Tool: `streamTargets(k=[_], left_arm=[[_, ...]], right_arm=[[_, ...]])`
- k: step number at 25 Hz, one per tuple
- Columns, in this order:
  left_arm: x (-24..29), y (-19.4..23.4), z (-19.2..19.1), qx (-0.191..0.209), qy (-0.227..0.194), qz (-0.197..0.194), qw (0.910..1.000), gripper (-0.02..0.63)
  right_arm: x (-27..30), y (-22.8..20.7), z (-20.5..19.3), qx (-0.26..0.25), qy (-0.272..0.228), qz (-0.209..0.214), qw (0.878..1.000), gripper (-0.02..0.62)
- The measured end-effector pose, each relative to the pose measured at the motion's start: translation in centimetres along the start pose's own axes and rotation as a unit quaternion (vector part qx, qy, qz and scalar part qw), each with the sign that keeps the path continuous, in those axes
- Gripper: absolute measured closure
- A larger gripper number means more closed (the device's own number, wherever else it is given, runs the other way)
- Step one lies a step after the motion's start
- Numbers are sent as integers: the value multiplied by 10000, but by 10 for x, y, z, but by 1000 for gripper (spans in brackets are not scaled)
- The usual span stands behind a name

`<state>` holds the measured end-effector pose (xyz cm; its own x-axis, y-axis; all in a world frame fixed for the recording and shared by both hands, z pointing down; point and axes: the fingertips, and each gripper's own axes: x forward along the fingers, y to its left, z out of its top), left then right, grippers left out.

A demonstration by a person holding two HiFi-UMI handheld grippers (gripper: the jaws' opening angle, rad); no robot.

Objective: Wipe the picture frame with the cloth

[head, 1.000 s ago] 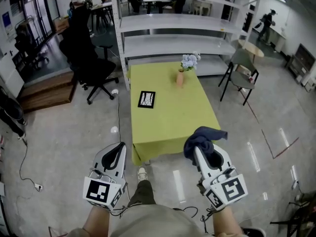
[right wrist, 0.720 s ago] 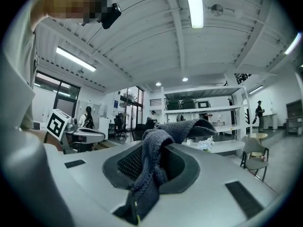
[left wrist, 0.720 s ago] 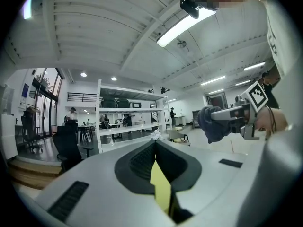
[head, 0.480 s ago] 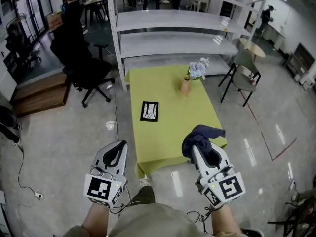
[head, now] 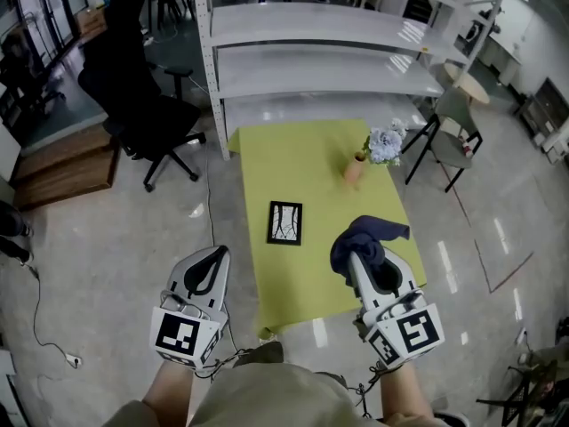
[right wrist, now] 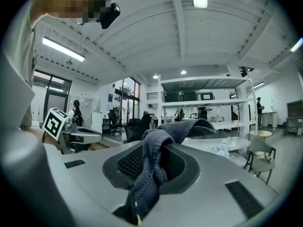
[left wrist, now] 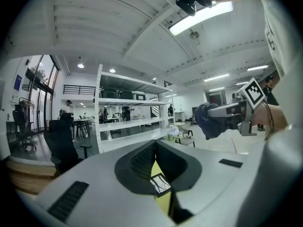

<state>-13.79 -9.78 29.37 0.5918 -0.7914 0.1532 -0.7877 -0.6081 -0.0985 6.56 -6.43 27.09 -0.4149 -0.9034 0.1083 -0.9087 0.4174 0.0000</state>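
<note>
Navy terry cloth (head: pixel 364 237), bunched and pinched fast between the closed jaws of the right tool (head: pixel 357 258), one loose end trailing back through the grip; held out ahead, likely so as to reach the bench ready for wiping. Alongside, left tool (head: pixel 213 256), jaws drawn together on nothing, probably spare for steadying. Just beyond both tips, near edge of the yellow-covered bench (head: pixel 311 278). Flat on that cover, toward its left side and well apart from either tool, not yet touched: picture frame (head: pixel 285 222), black-bordered, upright rectangle, pale picture crossed by dark branching lines; too small to judge for dust. Farther back, near the right edge, small vase of pale flowers (head: pixel 356 168). Behind all, bare white shelving (head: pixel 311 71).
</note>
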Motion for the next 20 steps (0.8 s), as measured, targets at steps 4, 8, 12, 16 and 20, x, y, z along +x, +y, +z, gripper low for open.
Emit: streamTargets(k=[4, 8, 12, 16, 20], left_arm=[[31, 29, -7, 4, 64, -129, 9999, 598], [53, 44, -10, -43, 50, -203, 9998, 598], [69, 54, -15, -150, 72, -225, 9996, 598], [83, 59, -19, -166, 167, -213, 9995, 598], [100, 60, -25, -175, 212, -155, 9995, 598]], right_arm=[[44, -8, -4, 15, 98, -37, 9999, 520], [74, -15, -9, 83, 255, -22, 9996, 520], [95, -21, -12, 66, 369, 0, 9993, 520], [111, -29, -17, -6, 467, 40, 9989, 520], [128, -41, -26, -37, 583, 186, 9981, 520]])
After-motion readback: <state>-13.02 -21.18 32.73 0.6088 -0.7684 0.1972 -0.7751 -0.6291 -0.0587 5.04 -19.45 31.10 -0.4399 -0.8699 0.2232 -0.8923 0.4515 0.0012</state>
